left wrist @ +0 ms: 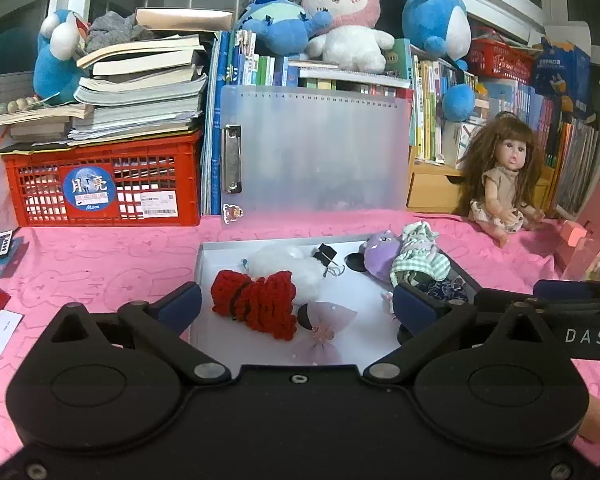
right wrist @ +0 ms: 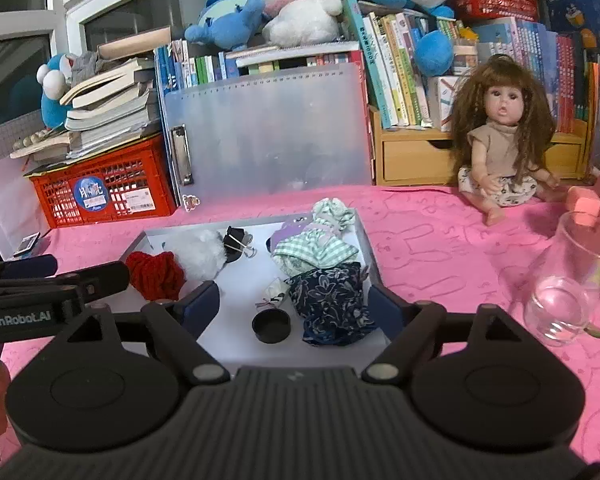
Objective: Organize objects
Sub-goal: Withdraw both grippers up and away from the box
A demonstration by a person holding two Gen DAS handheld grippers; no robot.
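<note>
A shallow white tray lies on the pink tablecloth. It holds a red knitted piece, a white fluffy toy, a black binder clip, a purple plush, a green checked doll garment, a navy floral cloth, a black round cap and a pink gauze flower. My left gripper hovers open over the tray's left half, gripping nothing. Over the right half my right gripper is open too, with the cap and floral cloth below its fingers.
A long-haired doll sits at the back right. A glass jug stands on the cloth right of the tray. Behind the tray lean a translucent clipboard, a red crate under stacked books, book rows and plush toys.
</note>
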